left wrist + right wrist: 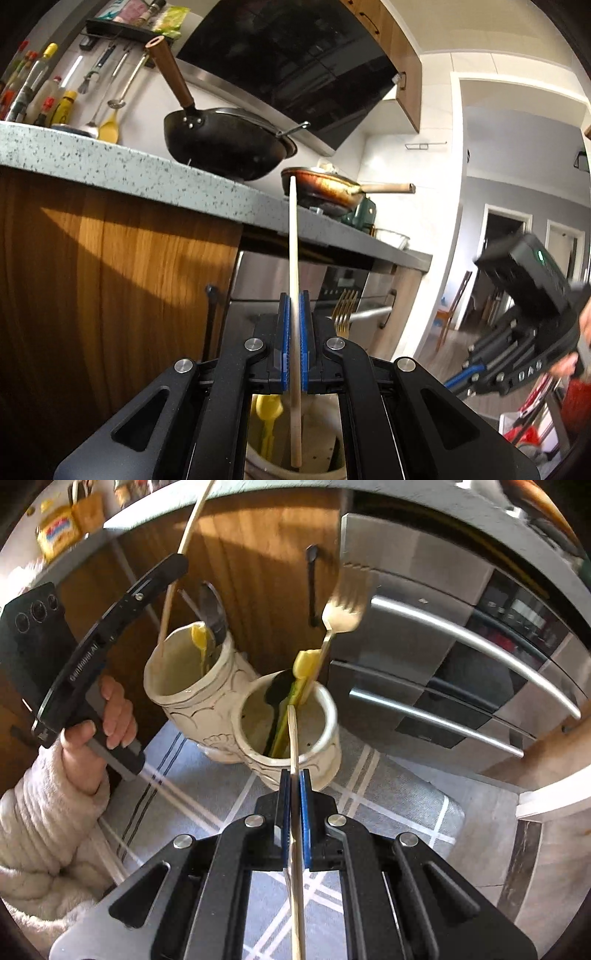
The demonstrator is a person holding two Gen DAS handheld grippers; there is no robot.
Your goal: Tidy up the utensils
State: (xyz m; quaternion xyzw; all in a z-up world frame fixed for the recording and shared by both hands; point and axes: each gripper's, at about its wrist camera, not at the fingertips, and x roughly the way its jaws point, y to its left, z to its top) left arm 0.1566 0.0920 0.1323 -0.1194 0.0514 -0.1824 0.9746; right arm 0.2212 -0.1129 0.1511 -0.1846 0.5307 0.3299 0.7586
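A sorting step is under way, with one chopstick carried in each gripper above two ceramic utensil holders standing on a striped mat (388, 805) on the floor. At the left of the right-wrist view, a hand (99, 734) in a pale fleecy sleeve (44, 812) grips the handle of the left gripper (294, 332), which points roughly level; its blue pads are clamped tight on the left chopstick (293, 240), whose lower end hangs at the mouth of the left holder (184, 686). That holder, tilted in this view, already contains a yellow utensil (201, 638) and a dark metal one (216, 616). To its right, touching or nearly touching it, stands the right holder (295, 746), which contains a gold fork (345, 602), a yellow-handled piece (306, 662) and a dark utensil (275, 698). The right gripper (294, 801) is angled steeply downward over this holder's near rim, its pads closed narrowly on the right chopstick (293, 734), whose tip lies over the opening. Behind the holders are a wooden cabinet door (258, 561) and, farther right, a stainless appliance (443, 646). The next move, as judged, calls for choosing one holder for the pair, bringing each stick upright over the mouth, lowering it clear of the utensils already inside, and only then releasing.
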